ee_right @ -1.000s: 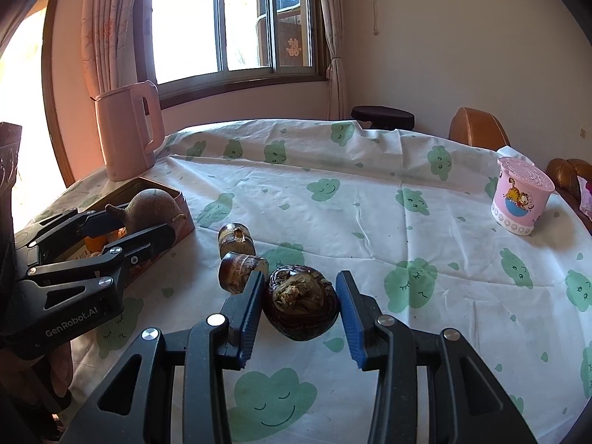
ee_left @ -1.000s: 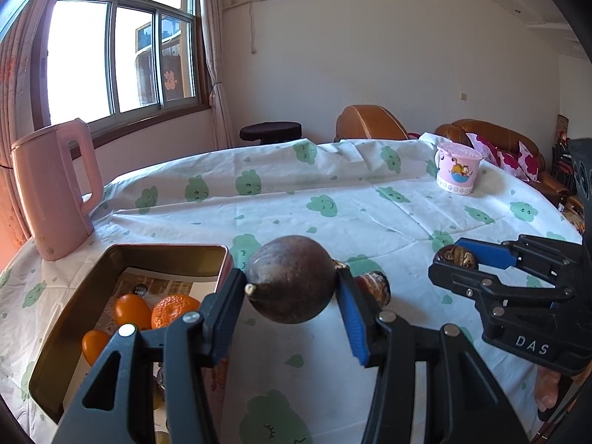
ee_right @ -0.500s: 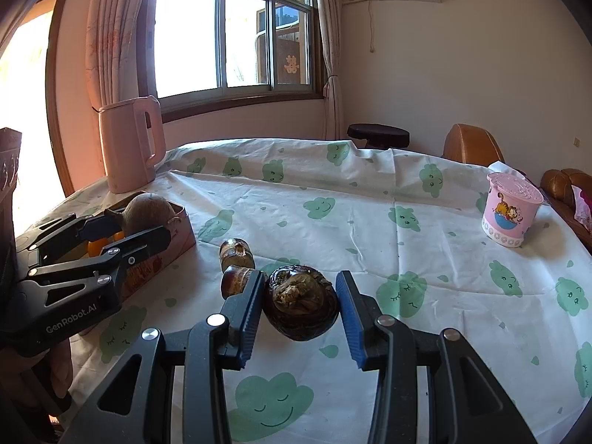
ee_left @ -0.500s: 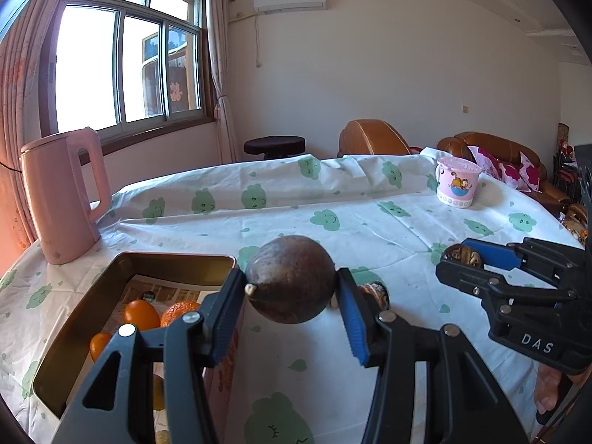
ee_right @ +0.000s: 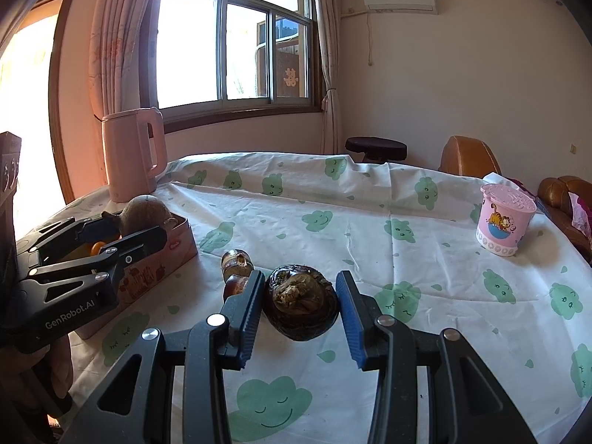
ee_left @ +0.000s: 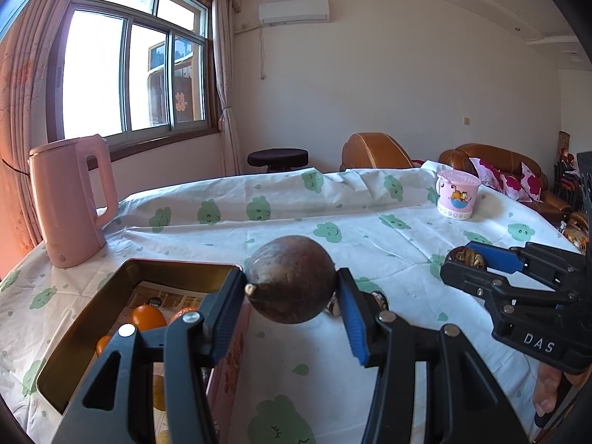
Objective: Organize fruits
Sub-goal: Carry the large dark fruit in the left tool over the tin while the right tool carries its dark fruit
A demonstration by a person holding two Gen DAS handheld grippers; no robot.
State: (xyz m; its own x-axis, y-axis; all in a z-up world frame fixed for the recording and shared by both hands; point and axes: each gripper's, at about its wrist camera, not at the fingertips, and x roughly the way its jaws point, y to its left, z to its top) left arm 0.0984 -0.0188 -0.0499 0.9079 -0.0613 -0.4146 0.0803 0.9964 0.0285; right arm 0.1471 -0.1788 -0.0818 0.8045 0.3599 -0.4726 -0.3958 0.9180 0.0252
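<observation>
Left wrist: my left gripper [ee_left: 292,305] clamps a round brown fruit [ee_left: 290,279], held just right of the tin box [ee_left: 111,288], so that hand is nearer. Oranges [ee_left: 148,316] lie inside the box.

Right wrist: my right gripper [ee_right: 300,305] clamps a dark wrinkled fruit [ee_right: 300,307], well right of the box [ee_right: 174,248]; two small brown fruits [ee_right: 236,262] sit between.

Right gripper [ee_right: 300,309] jaws pinch wrinkled fruit [ee_right: 300,305].

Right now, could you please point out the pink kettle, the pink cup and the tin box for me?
pink kettle [ee_left: 70,203], left wrist view, middle of its body.
pink cup [ee_right: 503,222], right wrist view, its printed side.
tin box [ee_left: 92,307], left wrist view, inner left wall.
</observation>
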